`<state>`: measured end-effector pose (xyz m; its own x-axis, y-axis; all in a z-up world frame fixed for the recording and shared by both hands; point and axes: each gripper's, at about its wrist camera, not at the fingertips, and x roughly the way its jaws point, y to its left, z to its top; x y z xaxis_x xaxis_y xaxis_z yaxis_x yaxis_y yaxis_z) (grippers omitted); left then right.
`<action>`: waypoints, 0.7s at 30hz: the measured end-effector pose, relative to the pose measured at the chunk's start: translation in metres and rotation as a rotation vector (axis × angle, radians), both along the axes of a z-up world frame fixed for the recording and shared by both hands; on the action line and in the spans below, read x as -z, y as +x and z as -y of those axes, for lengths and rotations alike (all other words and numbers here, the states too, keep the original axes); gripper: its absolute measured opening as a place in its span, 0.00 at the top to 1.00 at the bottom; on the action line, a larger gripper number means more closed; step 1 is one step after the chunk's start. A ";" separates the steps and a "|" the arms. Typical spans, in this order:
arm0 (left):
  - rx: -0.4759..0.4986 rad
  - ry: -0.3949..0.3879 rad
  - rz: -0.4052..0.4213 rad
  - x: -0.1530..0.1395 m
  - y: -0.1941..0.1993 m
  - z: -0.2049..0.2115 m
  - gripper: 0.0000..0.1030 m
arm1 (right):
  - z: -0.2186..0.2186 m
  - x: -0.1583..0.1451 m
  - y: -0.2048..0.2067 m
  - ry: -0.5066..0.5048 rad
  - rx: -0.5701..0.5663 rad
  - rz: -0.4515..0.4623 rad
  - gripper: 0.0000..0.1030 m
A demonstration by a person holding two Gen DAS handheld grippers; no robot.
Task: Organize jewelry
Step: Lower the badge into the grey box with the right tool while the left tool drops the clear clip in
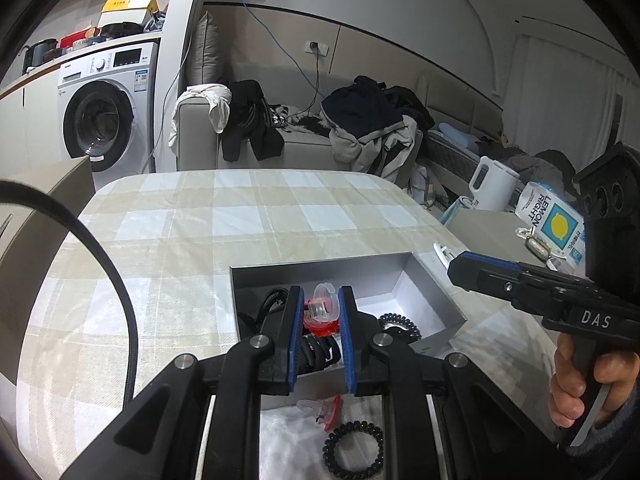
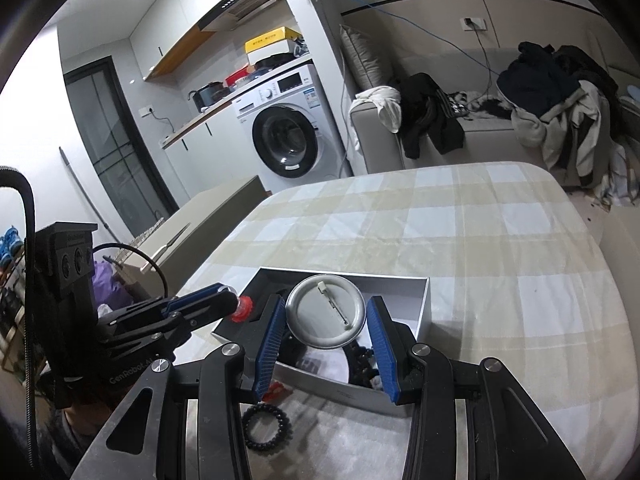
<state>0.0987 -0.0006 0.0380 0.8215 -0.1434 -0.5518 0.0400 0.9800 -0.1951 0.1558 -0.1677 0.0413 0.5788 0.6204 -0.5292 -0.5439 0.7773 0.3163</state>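
Note:
A grey open box (image 1: 434, 286) sits on the checked tablecloth; it also shows in the right wrist view (image 2: 423, 300). My left gripper (image 1: 320, 304) is shut on a clear hair clip with a red flower (image 1: 320, 312) and holds it over the box. It shows in the right wrist view (image 2: 230, 300) at the left, with the red flower (image 2: 243, 308) at its tip. My right gripper (image 2: 326, 316) is shut on a round white pin badge (image 2: 326, 314), back side up, above the box. A black coil hair tie (image 1: 400, 322) lies inside the box.
Near the box's front lie another clear and red clip (image 1: 322, 408) and a black coil hair tie (image 1: 352, 446), which also shows in the right wrist view (image 2: 266, 426). A side table at the right holds a white kettle (image 1: 492, 184) and a lemon packet (image 1: 554, 220). A sofa with clothes (image 1: 372, 128) stands behind.

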 end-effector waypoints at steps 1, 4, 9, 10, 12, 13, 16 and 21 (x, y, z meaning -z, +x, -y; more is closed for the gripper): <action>-0.001 0.004 -0.005 0.001 0.001 0.000 0.88 | 0.000 0.001 0.001 0.001 0.000 -0.003 0.60; -0.009 0.016 -0.014 0.003 0.004 0.001 0.88 | 0.000 0.003 0.004 0.003 0.000 -0.009 0.60; -0.022 0.028 -0.025 0.005 0.008 0.002 0.88 | 0.000 0.007 0.009 0.001 -0.005 -0.021 0.60; -0.023 0.030 -0.030 0.006 0.009 0.002 0.88 | 0.000 0.008 0.010 0.000 -0.004 -0.023 0.60; -0.027 0.032 -0.035 0.008 0.011 0.003 0.88 | 0.000 0.010 0.012 0.001 -0.005 -0.034 0.60; -0.027 0.034 -0.037 0.008 0.012 0.003 0.88 | 0.000 0.012 0.013 0.000 -0.005 -0.037 0.60; -0.029 0.041 -0.043 0.010 0.014 0.004 0.88 | -0.001 0.015 0.015 -0.006 -0.004 -0.047 0.60; -0.029 0.049 -0.052 0.013 0.017 0.005 0.88 | 0.000 0.019 0.019 -0.009 -0.001 -0.062 0.60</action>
